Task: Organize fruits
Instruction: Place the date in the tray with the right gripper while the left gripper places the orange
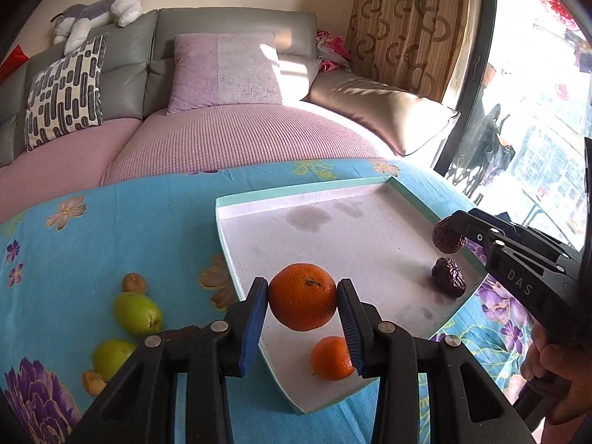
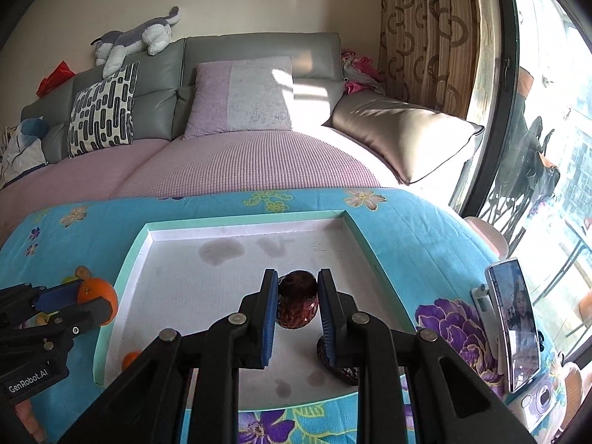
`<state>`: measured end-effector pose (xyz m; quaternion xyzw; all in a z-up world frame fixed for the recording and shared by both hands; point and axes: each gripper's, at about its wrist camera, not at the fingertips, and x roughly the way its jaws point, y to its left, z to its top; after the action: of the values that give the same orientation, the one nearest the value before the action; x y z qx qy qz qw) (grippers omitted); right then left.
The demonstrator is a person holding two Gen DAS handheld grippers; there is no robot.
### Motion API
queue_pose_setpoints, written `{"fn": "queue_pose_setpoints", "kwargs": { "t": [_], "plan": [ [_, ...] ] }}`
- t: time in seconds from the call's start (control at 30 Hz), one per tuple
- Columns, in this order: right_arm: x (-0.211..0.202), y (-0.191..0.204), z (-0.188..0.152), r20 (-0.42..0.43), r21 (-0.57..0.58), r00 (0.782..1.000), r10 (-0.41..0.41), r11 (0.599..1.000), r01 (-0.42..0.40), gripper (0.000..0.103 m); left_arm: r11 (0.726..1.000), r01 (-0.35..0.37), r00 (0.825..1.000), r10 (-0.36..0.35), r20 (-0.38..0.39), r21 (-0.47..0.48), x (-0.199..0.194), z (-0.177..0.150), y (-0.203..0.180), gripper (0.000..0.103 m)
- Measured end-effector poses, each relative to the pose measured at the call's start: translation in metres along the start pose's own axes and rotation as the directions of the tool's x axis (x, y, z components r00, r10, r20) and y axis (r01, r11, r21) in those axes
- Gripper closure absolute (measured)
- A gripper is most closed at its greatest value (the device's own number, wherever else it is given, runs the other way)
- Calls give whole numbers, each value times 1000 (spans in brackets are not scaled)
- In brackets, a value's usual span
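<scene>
**Both tools loaded over the tray**

We see the left tool (image 1: 302,298) clamped on a round, pebbled orange (image 1: 302,296), blue ribbed pads on both sides, held above the near-left part of the tray (image 1: 333,194). Right tool (image 2: 297,299) clamped on a dark wrinkled fruit (image 2: 297,300) over the tray's near-right part. Tray is flat, white, stained, with a teal rim. In it: a smaller orange (image 1: 331,358) and a second wrinkled fruit (image 1: 448,277). Two smooth green fruits (image 1: 137,312) on the floral tabletop (image 1: 111,229) cloth, left of the tray.
</scene>
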<state>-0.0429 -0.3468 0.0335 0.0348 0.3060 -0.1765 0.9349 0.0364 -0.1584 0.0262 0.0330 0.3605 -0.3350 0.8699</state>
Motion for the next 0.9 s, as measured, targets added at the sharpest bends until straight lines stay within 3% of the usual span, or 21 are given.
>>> {"fn": "queue_pose_setpoints", "kwargs": {
  "t": [0.47,0.9],
  "plan": [
    [44,-1,-27,-168,16,985,47,999,-45,80,1000,-9,995,10,-99,11,38,-14,-8,62],
    [41,2,-25,-164,-9,986,33,999,-35,80,1000,-17,990,19,-137,15,46,-20,-8,62]
  ]
}}
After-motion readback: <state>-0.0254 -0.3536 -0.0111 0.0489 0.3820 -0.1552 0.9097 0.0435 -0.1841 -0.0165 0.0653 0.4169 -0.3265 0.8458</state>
